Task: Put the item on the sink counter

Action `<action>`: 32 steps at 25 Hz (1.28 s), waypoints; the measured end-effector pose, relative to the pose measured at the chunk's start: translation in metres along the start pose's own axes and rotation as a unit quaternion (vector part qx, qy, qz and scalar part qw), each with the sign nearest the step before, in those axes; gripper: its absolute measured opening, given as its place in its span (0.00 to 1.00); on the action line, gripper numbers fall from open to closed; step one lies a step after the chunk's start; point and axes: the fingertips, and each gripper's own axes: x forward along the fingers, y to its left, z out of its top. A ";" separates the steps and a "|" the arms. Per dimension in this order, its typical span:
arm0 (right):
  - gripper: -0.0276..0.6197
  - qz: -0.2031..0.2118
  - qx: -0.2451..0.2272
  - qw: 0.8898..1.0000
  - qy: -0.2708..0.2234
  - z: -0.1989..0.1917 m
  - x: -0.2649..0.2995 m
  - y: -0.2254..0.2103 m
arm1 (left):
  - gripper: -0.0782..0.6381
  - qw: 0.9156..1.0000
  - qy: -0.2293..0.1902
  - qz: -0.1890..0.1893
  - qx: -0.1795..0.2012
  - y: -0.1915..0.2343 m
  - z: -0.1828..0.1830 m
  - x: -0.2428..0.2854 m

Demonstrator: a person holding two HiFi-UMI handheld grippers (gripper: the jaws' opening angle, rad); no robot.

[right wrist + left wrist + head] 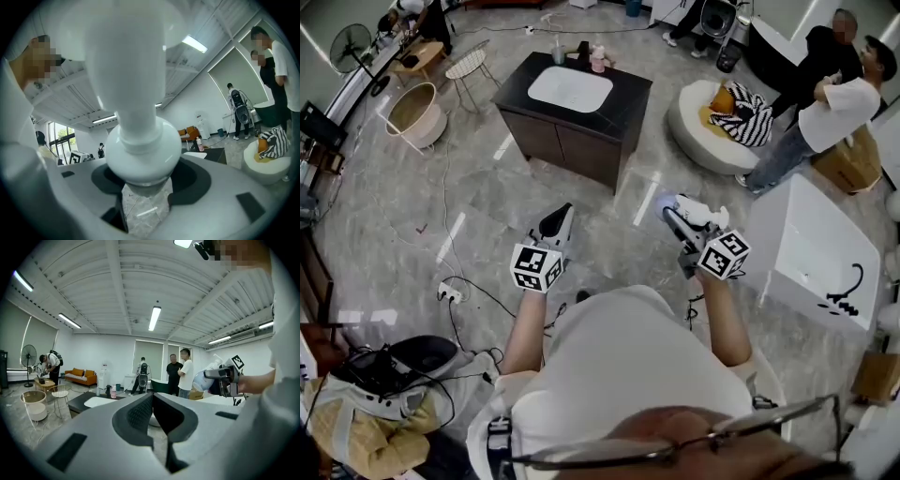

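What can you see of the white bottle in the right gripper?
The white bottle is glossy and plastic-looking, with a rounded body and a thick neck above it. The right gripper is shut on it, a pad on each side; nothing else touches it. It hangs in the air over the grey floor, short of the dark sink counter.

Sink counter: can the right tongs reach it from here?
Probably not yet: the right tongs, shut on the white bottle, are well short of the sink counter; open floor lies between.
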 end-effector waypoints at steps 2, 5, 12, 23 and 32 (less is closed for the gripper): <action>0.44 0.005 0.001 1.000 0.001 0.001 0.001 0.006 | 0.12 1.000 0.000 0.000 -0.001 0.001 0.000 -0.003; 0.44 0.011 0.001 1.000 0.000 0.006 -0.001 0.016 | 0.12 1.000 -0.001 -0.001 -0.004 0.000 0.004 -0.009; 0.44 0.007 0.002 1.000 0.004 -0.004 0.013 0.021 | 0.12 1.000 0.004 -0.012 -0.010 0.015 -0.008 -0.009; 0.44 -0.015 -0.017 1.000 0.010 -0.021 0.033 0.048 | 0.12 0.999 0.009 -0.035 -0.013 0.039 -0.016 -0.028; 0.44 -0.041 -0.011 0.999 0.004 -0.029 0.040 0.071 | 0.12 0.998 0.018 -0.064 -0.016 0.054 -0.025 -0.035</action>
